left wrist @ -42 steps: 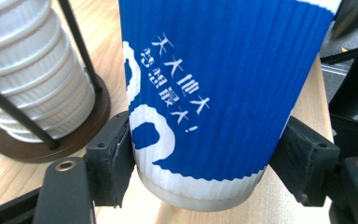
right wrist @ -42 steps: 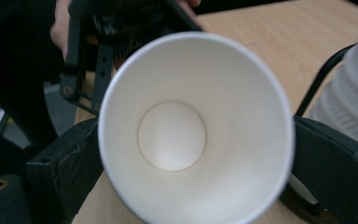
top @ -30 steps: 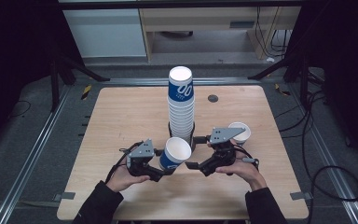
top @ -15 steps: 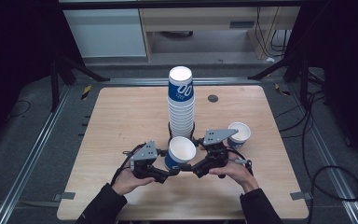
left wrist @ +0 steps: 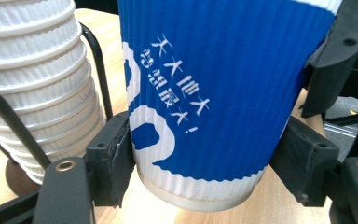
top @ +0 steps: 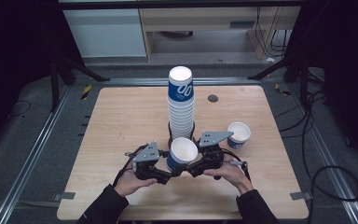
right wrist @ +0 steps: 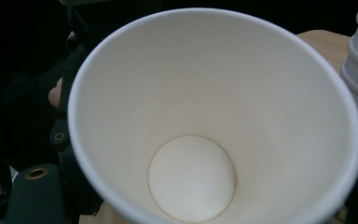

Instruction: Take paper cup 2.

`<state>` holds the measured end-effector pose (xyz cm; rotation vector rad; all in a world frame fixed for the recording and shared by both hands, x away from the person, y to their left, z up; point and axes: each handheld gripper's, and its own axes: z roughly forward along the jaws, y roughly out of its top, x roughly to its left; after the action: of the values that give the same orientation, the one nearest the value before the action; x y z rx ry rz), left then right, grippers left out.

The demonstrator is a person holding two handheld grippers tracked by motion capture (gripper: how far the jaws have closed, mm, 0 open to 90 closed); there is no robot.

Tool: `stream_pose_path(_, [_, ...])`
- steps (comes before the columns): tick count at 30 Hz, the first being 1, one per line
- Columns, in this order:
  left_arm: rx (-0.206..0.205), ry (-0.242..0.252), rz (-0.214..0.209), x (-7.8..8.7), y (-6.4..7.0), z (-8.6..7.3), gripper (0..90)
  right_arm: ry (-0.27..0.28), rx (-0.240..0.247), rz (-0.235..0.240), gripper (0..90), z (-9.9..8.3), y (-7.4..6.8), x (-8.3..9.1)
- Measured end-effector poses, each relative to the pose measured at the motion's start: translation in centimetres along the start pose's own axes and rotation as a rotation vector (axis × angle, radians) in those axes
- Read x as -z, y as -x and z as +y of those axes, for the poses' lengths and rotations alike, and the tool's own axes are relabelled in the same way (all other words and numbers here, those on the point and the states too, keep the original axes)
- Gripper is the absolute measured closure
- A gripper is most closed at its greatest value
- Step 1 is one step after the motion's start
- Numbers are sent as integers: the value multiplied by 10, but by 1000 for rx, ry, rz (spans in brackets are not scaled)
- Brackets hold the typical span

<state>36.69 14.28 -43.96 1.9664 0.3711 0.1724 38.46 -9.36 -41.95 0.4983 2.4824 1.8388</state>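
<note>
A blue ribbed paper cup [top: 182,151] with a white inside hangs tilted just above the table, in front of the tall cup stack [top: 182,105]. My left gripper [top: 170,167] is shut on its lower part. In the left gripper view both pads [left wrist: 116,158] press the cup's [left wrist: 214,93] sides. My right gripper [top: 193,163] reaches in from the other side. One of its jaws lies against the cup near the rim in the left gripper view. The right gripper view looks down into the cup [right wrist: 191,177]; its jaws flank the rim, and whether they touch it is hidden.
The stack stands in a black wire holder [left wrist: 98,65] mid-table. A single upright cup [top: 238,134] sits on the wooden table [top: 121,116] to the right of my right hand. A small dark disc [top: 213,98] lies at the back. Metal rails run along both table sides.
Both hands have drawn together around the cup. The right gripper slid left up to the cup, and the cup shifted slightly right toward the stack's foot.
</note>
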Motion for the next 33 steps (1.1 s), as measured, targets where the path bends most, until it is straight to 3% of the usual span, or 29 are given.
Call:
stream_pose_path(9, [-13,-1,0,1,0,-1,265,0,8,1,219,-2,-1,0])
stream_pose_path(15, [0,-28,7,3,-1,-1,198,30,28,-25,219,2,-1,11])
stream_pose_path(26, [56,-45,67,17,-12,-7,178,44,29,-158,216,5,3,42])
stream_pose_path(33, [120,-19,145,30,-25,-12,176,10,13,-296,214,1,7,56])
